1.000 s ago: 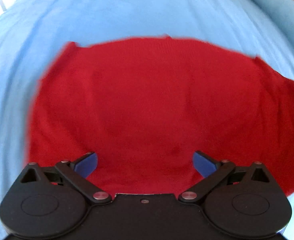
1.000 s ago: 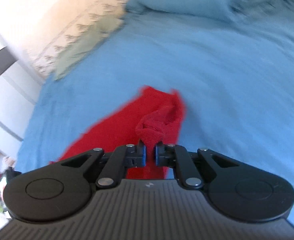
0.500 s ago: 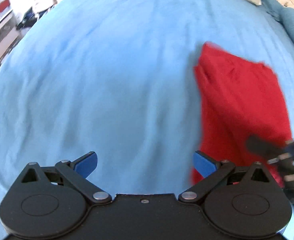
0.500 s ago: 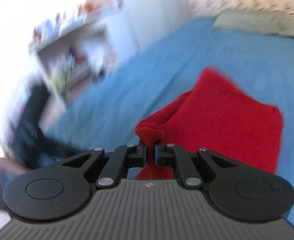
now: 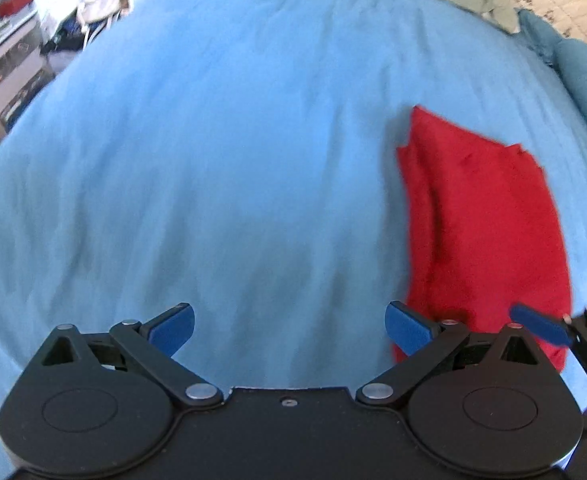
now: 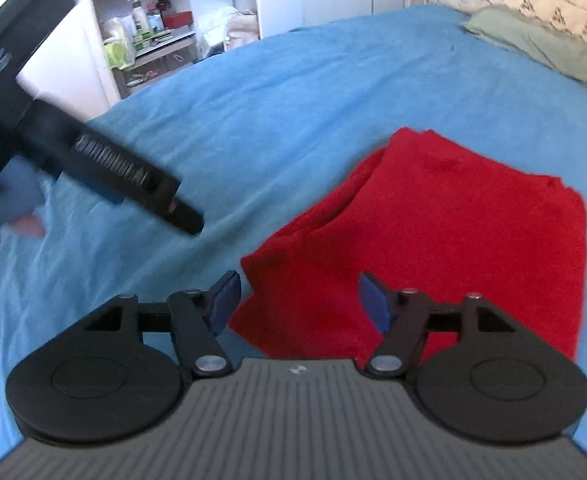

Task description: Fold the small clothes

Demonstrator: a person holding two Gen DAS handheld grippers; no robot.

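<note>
Red garment (image 6: pixel 445 240): folded flat on the blue bedsheet (image 5: pixel 213 160), long axis toward the pillow end.
Right gripper (image 6: pixel 297 300): jaws just opened, garment released.
Left gripper (image 5: pixel 289 326): open, empty, shifted off the garment.

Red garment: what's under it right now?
The red garment lies folded on the blue sheet, which shows all around it. Whatever sits between or beneath its layers is covered.

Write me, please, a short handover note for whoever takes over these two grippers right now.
Left gripper: open, empty, over bare blue bedsheet.
Right gripper: jaws have just been opening; nothing pinched, poised over the near edge of the red garment.
Garment: lies folded in layers on the sheet.
Done: fold laid and released.
Left: probably tidy the uneven left edge, or one more fold.
</note>
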